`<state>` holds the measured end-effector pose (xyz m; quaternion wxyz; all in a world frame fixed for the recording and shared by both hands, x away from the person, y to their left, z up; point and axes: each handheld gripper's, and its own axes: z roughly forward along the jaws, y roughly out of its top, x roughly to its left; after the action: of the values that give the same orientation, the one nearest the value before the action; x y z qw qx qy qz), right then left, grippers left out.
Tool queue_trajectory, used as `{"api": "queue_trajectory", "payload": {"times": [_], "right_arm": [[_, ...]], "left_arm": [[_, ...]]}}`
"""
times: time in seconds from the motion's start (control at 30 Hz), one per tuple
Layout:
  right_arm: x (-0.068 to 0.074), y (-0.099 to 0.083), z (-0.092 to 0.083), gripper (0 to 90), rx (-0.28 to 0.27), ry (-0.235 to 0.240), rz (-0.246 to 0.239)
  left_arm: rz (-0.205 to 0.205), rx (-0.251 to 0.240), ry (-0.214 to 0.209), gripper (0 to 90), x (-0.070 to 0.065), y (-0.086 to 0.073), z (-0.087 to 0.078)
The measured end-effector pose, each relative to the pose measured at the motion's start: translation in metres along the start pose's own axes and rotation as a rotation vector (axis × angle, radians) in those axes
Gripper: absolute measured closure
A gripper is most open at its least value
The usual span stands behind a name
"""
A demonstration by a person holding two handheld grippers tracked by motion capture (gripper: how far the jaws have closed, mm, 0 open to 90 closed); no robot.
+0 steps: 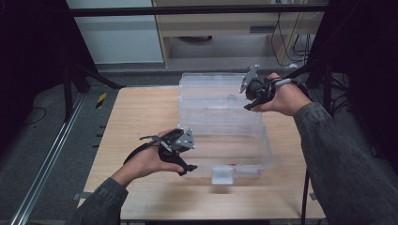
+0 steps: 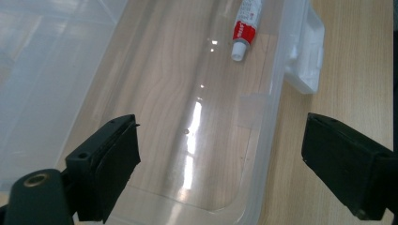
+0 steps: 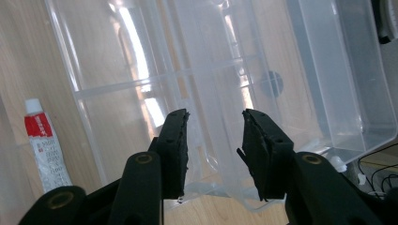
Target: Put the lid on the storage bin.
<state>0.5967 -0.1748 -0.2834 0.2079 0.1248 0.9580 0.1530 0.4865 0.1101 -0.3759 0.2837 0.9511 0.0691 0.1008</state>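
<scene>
Two grippers, left [image 1: 187, 167] and right [image 1: 248, 105], are hovering spread over the clear hinged plastic storage box [image 1: 244, 161], likely light, slippery; grab rim

Wooden table [image 1: 141, 122], grey floor [image 1: 42, 136]

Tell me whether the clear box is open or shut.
Open: the clear box has its lid swung back, and a tube lies inside.

Left gripper [image 1: 187, 168]: black body, grey three-cornered plate behind the jaws, black cable trailing rearward; right gripper [image 1: 249, 106]: same build; fingers [image 3: 174, 154]: matte black pads, brass-toned screw bosses at their bases; sleeves [image 1: 345, 164]: dark grey.
</scene>
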Motion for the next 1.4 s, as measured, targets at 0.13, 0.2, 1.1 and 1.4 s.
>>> {"api": "queue_trajectory", "payload": {"times": [0.13,0.2,1.1,1.4], "right_arm": [[-0.005,0.001,0.008,63.2,0.040,0.030,-0.025],[-0.007,0.001,0.010,65.6,0.043,0.047,-0.032],[-0.015,0.004,0.020,81.6,0.069,0.094,-0.101],[-0.012,0.004,0.021,80.7,0.070,0.079,-0.110]], "left_arm": [[0.011,0.018,-0.011,13.5,-0.001,0.001,0.002],[0.014,0.029,-0.016,14.6,-0.003,0.001,0.003],[0.068,0.154,-0.117,50.8,-0.007,-0.006,0.023],[0.079,0.196,-0.147,65.7,-0.006,-0.002,0.034]]}}
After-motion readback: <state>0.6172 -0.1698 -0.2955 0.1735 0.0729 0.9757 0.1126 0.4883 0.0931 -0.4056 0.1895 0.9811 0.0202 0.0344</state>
